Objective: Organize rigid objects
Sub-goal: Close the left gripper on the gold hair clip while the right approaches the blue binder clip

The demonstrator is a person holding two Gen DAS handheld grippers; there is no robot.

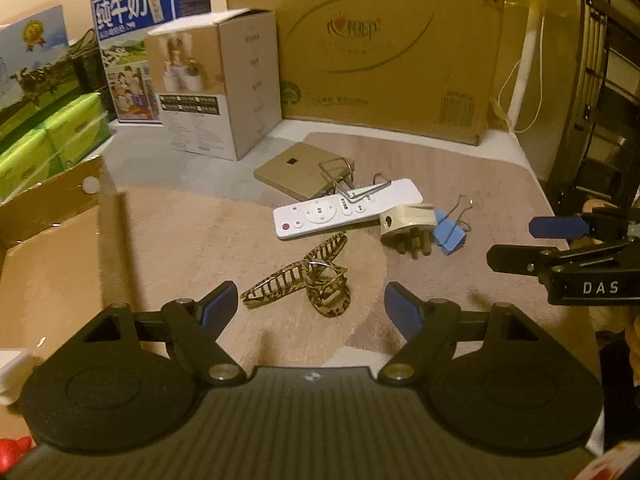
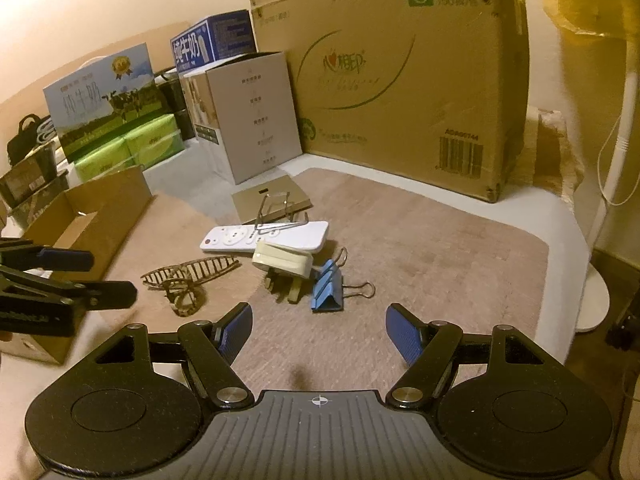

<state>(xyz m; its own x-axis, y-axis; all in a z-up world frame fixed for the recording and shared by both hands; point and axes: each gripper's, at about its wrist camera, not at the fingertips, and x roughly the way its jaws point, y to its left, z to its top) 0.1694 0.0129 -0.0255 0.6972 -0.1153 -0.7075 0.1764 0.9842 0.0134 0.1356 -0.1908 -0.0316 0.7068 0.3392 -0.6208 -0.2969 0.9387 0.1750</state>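
On a brown mat lie a tortoiseshell hair claw (image 1: 304, 280) (image 2: 188, 280), a white remote (image 1: 346, 208) (image 2: 264, 236), a cream plug (image 1: 408, 228) (image 2: 284, 266), a blue binder clip (image 1: 450, 232) (image 2: 330, 286), a metal clip (image 1: 340, 178) (image 2: 276, 212) and a tan flat plate (image 1: 296, 172) (image 2: 272, 198). My left gripper (image 1: 312, 308) is open and empty, just short of the hair claw. My right gripper (image 2: 318, 330) is open and empty, short of the binder clip. Each gripper shows at the edge of the other's view (image 1: 520, 244) (image 2: 104, 276).
An open cardboard box (image 1: 52, 240) (image 2: 92, 216) stands at the left of the mat. A large carton (image 1: 380, 48) (image 2: 400, 80), a grey box (image 1: 216, 88) (image 2: 248, 116), milk cartons and green tissue packs (image 1: 52, 140) line the back. A white lamp pole (image 2: 620, 120) stands right.
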